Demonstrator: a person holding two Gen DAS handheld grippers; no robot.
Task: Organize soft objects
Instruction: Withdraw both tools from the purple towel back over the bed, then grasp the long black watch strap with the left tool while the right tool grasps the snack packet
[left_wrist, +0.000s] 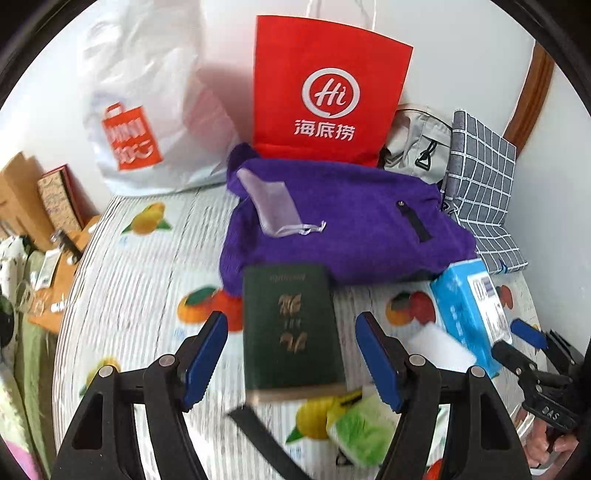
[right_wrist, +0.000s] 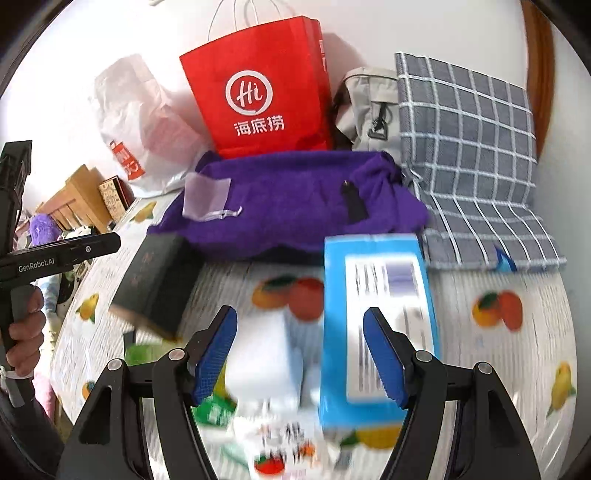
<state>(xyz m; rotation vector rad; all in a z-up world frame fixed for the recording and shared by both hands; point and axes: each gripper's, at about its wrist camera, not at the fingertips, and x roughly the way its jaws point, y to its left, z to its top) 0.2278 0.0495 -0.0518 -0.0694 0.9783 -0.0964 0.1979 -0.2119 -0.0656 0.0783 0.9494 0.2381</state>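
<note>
so the whole thing sits on a table with a fruit-print cloth (left_wrist: 147, 280), oranges and lemons all over it. biggest item on it is a purple fleece bag (left_wrist: 343, 218) lying flat toward the back, black zipper on its right side, with a little pale see-through drawstring pouch (left_wrist: 267, 205) resting on top of its left half. behind that, standing against the wall, is a red paper bag (left_wrist: 325, 88) with a white "hi" logo, and left of it a white plastic shopping bag (left_wrist: 144, 125) with an orange print. off to the right there's a grey checked cloth (right_wrist: 469, 147) propped up and spilling onto the table, and a light grey backpack (right_wrist: 365, 107) wedged between it and the red bag.

closer in: a dark green book (left_wrist: 291, 325) just in front of the purple bag, a light blue box (right_wrist: 373, 321) with a white label to its right, a white block (right_wrist: 266, 354) between them, and a green packet (left_wrist: 364, 430) near the front edge. all a bit blurry.

left gripper (left_wrist: 291, 354) hangs over the green book with its blue pads spread, nothing pinched. right gripper (right_wrist: 300, 354) is over the blue box and white block, also spread wide and gripping nothing. you can see a hand (right_wrist: 24, 328) wrapped round the left tool's handle.
</note>
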